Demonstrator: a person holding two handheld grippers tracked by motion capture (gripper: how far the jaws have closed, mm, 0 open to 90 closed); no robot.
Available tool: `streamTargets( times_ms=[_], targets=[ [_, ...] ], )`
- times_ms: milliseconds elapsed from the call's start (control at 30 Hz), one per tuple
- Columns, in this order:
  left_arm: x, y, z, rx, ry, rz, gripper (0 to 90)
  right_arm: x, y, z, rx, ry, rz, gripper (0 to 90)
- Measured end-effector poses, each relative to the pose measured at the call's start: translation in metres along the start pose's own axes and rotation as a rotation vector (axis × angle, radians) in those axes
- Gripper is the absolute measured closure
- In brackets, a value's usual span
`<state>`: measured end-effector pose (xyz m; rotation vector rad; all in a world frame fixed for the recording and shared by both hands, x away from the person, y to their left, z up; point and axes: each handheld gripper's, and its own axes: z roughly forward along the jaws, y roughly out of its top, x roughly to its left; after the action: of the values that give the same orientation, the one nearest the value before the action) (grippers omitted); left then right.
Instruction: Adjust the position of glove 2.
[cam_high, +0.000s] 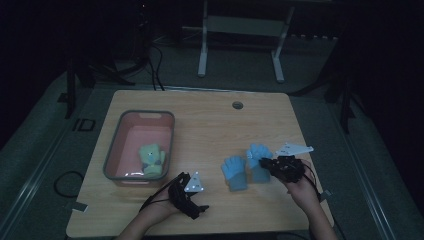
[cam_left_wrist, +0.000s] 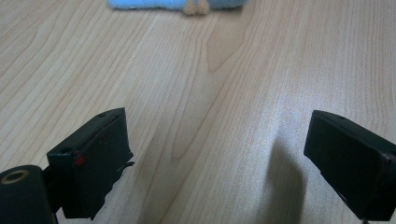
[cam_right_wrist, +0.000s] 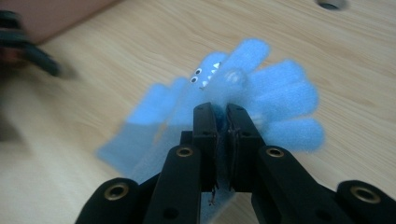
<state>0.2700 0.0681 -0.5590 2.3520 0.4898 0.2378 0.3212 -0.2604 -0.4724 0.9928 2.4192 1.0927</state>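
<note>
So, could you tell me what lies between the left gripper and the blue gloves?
Bare wooden table between left gripper and blue gloves, per the left gripper view.

Two fuzzy blue gloves (cam_high: 247, 165) lie side by side on the table's right half, fingers pointing away.

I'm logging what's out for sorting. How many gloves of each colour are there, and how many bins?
Blue gloves: 2, one lying on the table, one pinched in the right gripper
Green glove: 1, inside the bin
Pink bin: 1
Total: 4 things
</note>
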Motion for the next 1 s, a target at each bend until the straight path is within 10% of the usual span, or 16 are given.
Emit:
streamTargets(
  times_ms=[500, 1000],
  targets=[
    [0.0, 0.0, 0.0, 0.01, 0.0, 0.005, 7.3, 0.029, 0.013, 0.042, 0.06, 0.181, -0.06, 83.9],
    [0.0, 0.0, -0.001, 0.001, -0.002, 0.003, 7.3, 0.023, -0.005, 0.079, 0.152, 0.153, -0.055, 82.6]
  ],
)
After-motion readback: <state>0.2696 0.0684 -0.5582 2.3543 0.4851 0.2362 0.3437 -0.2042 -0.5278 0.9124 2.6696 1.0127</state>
